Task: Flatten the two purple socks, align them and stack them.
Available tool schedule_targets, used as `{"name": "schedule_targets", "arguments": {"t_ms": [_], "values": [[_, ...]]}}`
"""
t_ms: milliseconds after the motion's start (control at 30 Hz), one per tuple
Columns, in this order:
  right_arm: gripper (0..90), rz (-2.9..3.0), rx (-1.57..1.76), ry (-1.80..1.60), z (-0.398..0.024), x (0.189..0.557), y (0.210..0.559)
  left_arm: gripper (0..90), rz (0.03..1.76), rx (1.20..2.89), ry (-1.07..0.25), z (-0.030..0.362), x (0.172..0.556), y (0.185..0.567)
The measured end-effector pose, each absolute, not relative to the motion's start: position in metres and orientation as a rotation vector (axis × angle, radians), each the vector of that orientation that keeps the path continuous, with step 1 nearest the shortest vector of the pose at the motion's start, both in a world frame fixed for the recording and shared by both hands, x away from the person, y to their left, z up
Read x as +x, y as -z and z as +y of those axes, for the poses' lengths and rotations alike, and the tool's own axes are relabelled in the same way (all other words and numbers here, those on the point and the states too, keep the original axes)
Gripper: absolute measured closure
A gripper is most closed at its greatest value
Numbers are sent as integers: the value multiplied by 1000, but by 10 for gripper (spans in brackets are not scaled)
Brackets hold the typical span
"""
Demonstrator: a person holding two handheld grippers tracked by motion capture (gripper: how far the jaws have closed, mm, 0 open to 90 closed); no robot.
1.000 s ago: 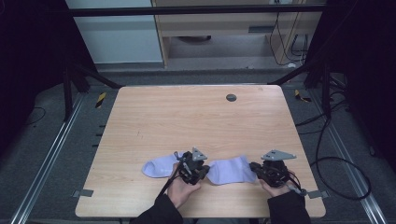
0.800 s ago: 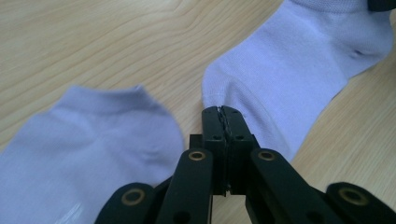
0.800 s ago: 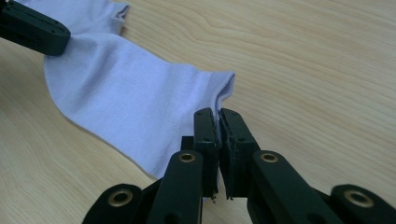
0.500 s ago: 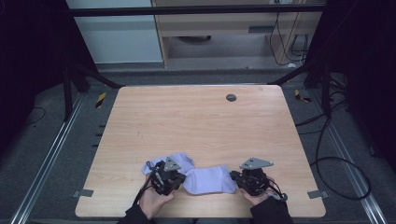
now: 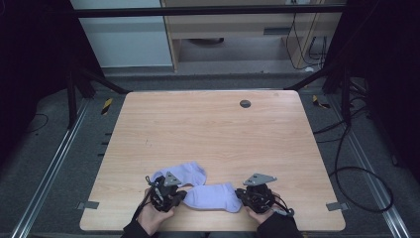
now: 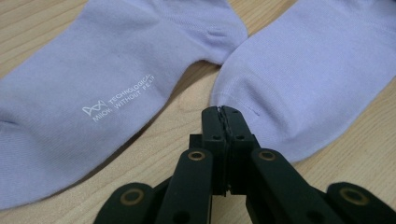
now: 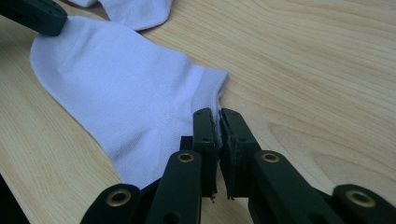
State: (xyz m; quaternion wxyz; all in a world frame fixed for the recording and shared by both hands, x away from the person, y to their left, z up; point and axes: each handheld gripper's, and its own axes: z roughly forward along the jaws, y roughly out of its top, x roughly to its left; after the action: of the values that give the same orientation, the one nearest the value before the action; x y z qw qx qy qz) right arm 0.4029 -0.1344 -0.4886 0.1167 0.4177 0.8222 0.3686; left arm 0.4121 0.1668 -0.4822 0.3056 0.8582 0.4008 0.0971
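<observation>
Lilac knit fabric lies along the worktop's near edge: two socks, both the same pale purple. The nearer sock is stretched flat between two grippers, roughly parallel to the near edge and a little left of its middle. The left gripper has its jaws pressed together on the rounded toe end of this sock; in the left gripper view the tips meet with a sliver of fabric caught between them. The right gripper pinches the opposite end, the cuff; in the right gripper view its jaws stand nearly closed with the cuff's hem squeezed between them, and the sock runs away from them smooth, with a line of stitching across it near the cuff. Two hands hold the grippers at the near edge, the left hand and the right hand.

The second sock lies just behind the first, bent at the heel, its one end touching or overlapping the held sock near the left gripper. In the left gripper view it shows small white printed lettering and a logo on its side.

Farther off, one small dark round disc sits near the far edge, right of the middle.
</observation>
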Motion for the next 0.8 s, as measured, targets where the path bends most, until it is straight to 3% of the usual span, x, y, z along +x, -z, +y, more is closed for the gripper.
{"name": "schedule_targets", "arguments": {"t_ms": [433, 800], "values": [[816, 2390, 1208, -1065, -134, 407, 490, 821, 1049, 2271, -275, 164, 406, 483], [655, 2308, 1177, -1154, -144, 410, 483, 631, 1048, 2181, -350, 179, 409, 469]]}}
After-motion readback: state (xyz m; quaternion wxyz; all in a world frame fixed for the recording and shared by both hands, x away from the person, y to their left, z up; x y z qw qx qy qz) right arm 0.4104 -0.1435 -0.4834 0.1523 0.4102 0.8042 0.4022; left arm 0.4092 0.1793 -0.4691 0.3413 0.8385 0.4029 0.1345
